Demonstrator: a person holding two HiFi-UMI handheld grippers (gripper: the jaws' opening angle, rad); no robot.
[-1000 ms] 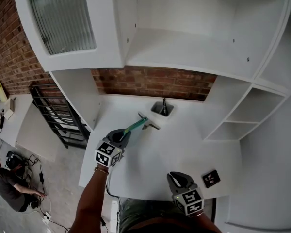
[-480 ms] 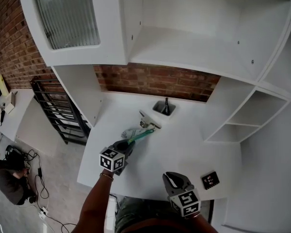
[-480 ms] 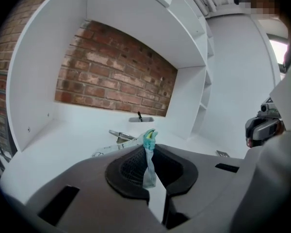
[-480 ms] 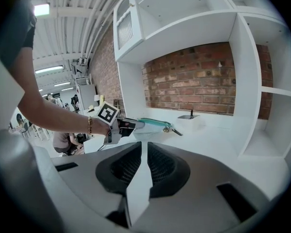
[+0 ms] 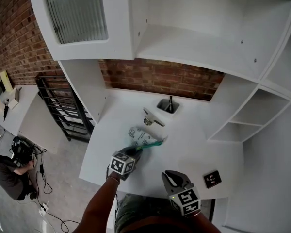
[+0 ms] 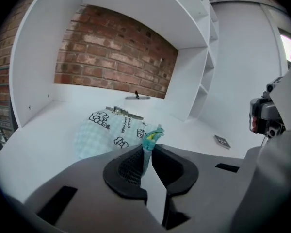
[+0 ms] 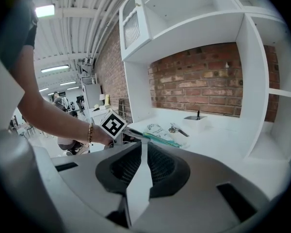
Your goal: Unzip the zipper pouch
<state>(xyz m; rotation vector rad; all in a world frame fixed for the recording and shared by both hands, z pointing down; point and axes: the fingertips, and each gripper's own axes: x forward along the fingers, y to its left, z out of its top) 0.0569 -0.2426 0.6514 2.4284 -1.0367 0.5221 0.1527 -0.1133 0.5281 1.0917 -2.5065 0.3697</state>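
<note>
A black rack (image 5: 63, 111) stands left of the white counter (image 5: 199, 149), which a brick wall (image 5: 160, 79) backs. The zipper pouch (image 5: 139, 134) lies on the counter's left half, the left gripper (image 5: 135, 150) clenched on its teal edge; the right gripper (image 5: 173, 177) hangs closed, empty, at the near edge. The metal piece (image 5: 153, 119) beyond the pouch is too small to identify.

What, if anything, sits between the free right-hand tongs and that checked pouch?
Nothing visible does. Only bare white table lies between the right tongs, which are shut and empty, and the pouch. The left tongs pinch the pouch's teal edge from the near left, off to one side of that path.
</note>
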